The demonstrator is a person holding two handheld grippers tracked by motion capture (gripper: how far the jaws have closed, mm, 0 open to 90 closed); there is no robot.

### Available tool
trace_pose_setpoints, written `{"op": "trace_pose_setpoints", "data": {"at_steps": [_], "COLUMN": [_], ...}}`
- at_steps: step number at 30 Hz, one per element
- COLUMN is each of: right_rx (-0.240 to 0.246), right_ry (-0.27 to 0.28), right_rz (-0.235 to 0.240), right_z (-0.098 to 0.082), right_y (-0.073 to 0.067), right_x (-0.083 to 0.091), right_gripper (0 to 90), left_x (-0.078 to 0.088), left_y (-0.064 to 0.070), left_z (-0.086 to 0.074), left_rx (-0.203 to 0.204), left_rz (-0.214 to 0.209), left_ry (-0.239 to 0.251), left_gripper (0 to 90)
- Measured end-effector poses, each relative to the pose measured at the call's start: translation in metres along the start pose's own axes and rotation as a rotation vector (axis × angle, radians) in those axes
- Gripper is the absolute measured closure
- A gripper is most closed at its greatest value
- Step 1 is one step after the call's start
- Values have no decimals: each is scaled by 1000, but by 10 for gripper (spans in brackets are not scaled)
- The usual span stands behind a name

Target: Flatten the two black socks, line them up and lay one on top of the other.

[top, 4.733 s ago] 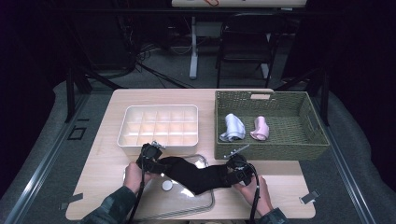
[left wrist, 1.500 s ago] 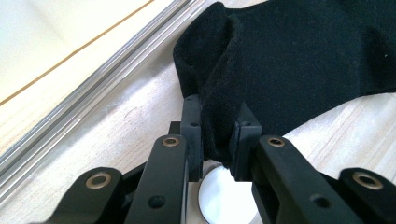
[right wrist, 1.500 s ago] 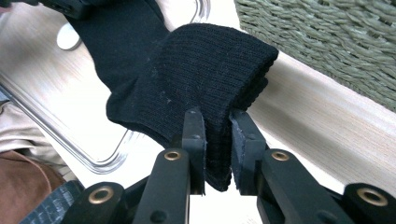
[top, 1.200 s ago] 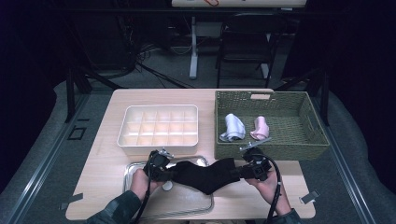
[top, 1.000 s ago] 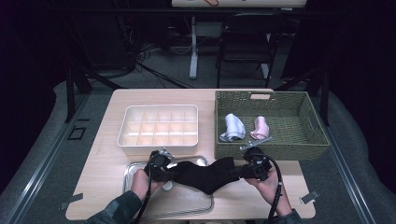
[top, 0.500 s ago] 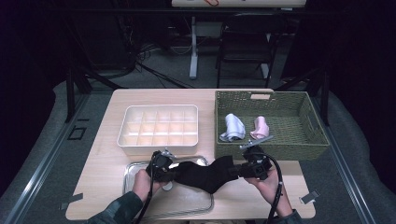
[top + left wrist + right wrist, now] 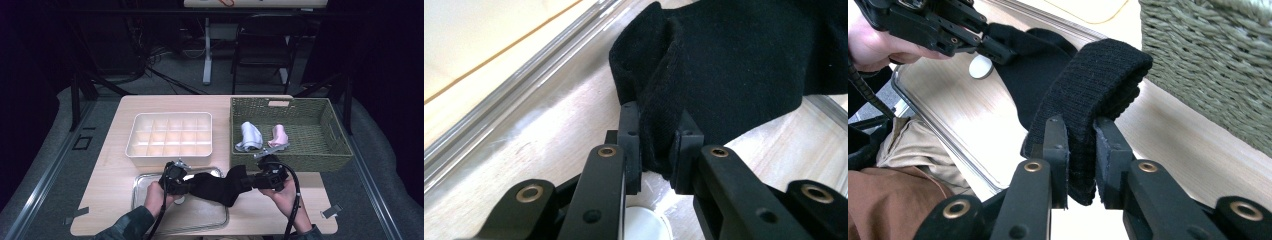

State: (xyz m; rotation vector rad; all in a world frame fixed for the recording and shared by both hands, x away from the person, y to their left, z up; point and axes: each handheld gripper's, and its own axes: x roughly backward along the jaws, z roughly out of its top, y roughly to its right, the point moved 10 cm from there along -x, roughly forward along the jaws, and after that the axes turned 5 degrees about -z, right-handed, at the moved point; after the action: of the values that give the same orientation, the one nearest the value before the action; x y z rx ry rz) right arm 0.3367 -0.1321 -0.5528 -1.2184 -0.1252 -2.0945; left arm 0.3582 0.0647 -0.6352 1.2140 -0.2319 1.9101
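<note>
A black sock (image 7: 216, 186) hangs stretched between my two grippers just above the clear tray (image 7: 150, 210) at the table's front. My left gripper (image 7: 186, 183) is shut on one end of the sock (image 7: 724, 65), the fabric pinched between its pads (image 7: 630, 145). My right gripper (image 7: 250, 181) is shut on the ribbed cuff end (image 7: 1093, 85), which folds over its jaws. In the right gripper view the left gripper (image 7: 998, 54) holds the far end of the sock beside a hand.
A white compartment box (image 7: 170, 136) stands behind the tray. A green woven basket (image 7: 320, 150) at the right holds a pale blue sock (image 7: 249, 136) and a pink one (image 7: 278, 136). A small white disc (image 7: 981, 66) lies in the tray. The table's front edge is close.
Since several seconds ago both grippers shifted right with the sock and pulled it out longer. Over the last second nothing visibly moved.
</note>
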Motion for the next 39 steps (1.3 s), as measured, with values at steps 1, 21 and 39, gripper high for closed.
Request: {"op": "trace_pose_setpoints", "data": {"at_steps": [1,21,39], "right_rx": [5,113,149], "right_ry": [0,-43,-146], "right_rz": [-1,31,-49], "right_z": [1,25,26], "right_y": [0,-36,-38], "right_x": [0,-30,-82], "right_gripper": [786,786,783], "left_x": [0,-7,-13], "left_y": [1,10,17], "left_z": [0,6,7], "left_rx": [0,2,14], "left_rz": [-1,-29,-63], "left_ry": [-1,-22,-29], "left_gripper": [794,793,778]}}
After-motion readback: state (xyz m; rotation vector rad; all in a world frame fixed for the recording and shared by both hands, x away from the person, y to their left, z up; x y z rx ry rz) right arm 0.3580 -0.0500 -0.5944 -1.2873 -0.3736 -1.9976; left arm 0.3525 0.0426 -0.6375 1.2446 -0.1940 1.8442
